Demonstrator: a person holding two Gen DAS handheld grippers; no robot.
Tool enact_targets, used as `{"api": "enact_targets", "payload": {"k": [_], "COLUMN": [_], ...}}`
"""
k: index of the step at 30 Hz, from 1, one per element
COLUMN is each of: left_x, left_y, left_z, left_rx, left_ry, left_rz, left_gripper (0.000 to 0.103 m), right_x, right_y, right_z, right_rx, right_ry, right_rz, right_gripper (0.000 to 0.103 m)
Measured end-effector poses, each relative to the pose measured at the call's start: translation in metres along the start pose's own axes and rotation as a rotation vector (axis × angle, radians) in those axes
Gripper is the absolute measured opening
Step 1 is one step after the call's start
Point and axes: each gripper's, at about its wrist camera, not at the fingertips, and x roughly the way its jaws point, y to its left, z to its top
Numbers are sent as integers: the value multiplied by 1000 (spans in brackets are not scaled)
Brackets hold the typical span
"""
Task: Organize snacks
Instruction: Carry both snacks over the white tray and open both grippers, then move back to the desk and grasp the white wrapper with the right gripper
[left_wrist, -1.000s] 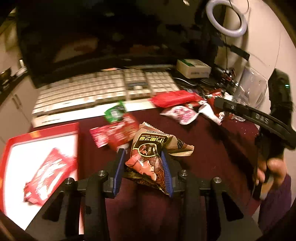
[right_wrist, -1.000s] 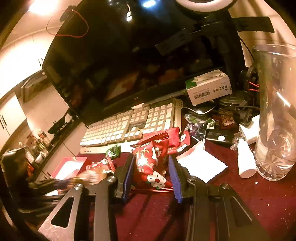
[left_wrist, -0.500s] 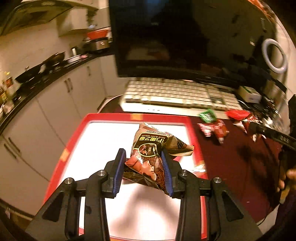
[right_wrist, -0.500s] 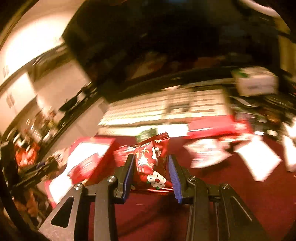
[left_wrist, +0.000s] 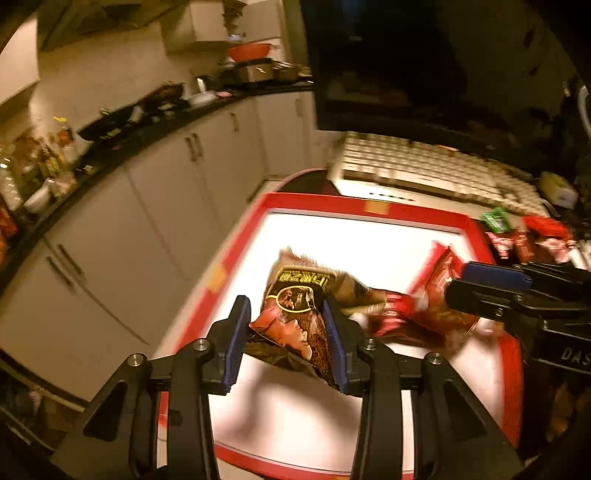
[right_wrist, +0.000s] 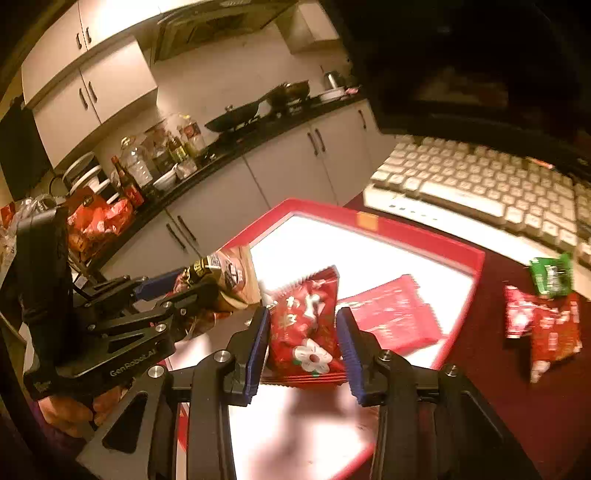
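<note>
My left gripper (left_wrist: 286, 341) is shut on a brown snack bag (left_wrist: 299, 310) and holds it above the white tray with a red rim (left_wrist: 369, 208). My right gripper (right_wrist: 301, 336) is shut on a red snack packet with a white flower (right_wrist: 304, 325), also above the tray (right_wrist: 417, 240). The right gripper shows in the left wrist view (left_wrist: 491, 280) with its red packet (left_wrist: 439, 291). The left gripper shows in the right wrist view (right_wrist: 173, 291) with the brown bag (right_wrist: 229, 277). A flat red packet (right_wrist: 391, 314) lies in the tray.
A white keyboard (right_wrist: 480, 184) lies behind the tray under a dark monitor (right_wrist: 480, 55). Loose red packets (right_wrist: 546, 325) and a green one (right_wrist: 550, 275) lie on the dark red table to the right. Kitchen cabinets (left_wrist: 166, 192) stand beyond the table's left edge.
Both grippers have swung left from the snack pile to above the tray, each carrying its packet. The right gripper has come in beside the left one.
</note>
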Motion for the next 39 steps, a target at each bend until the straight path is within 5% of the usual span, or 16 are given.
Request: {"api": "enact_targets", "payload": {"k": [3,7,11,26,39], "left_x": [-4,-14,-26,-48,-52], "left_y": [1,1,-4,-97,-149], "left_z": [1,6,12,45,56], "left_rx": [12,16,22,163,230], "left_ry": [-30,-95,-149,-215,-227], "left_rz": [99,202,248,103,48], "left_gripper": [40,65,66,68,68], "right_x": [3,-12,-35,-146,-190], "right_y": [1,-13,-34,-109,-145], "right_z": [0,0,-3,-29,-44], "right_rx": [-5,22,81,237,299], "right_ry": [10,-47,-113,-299,-368], "right_rz": [-22,-44,-52,-193,-263], "right_gripper": [49,60,62,72,72]}}
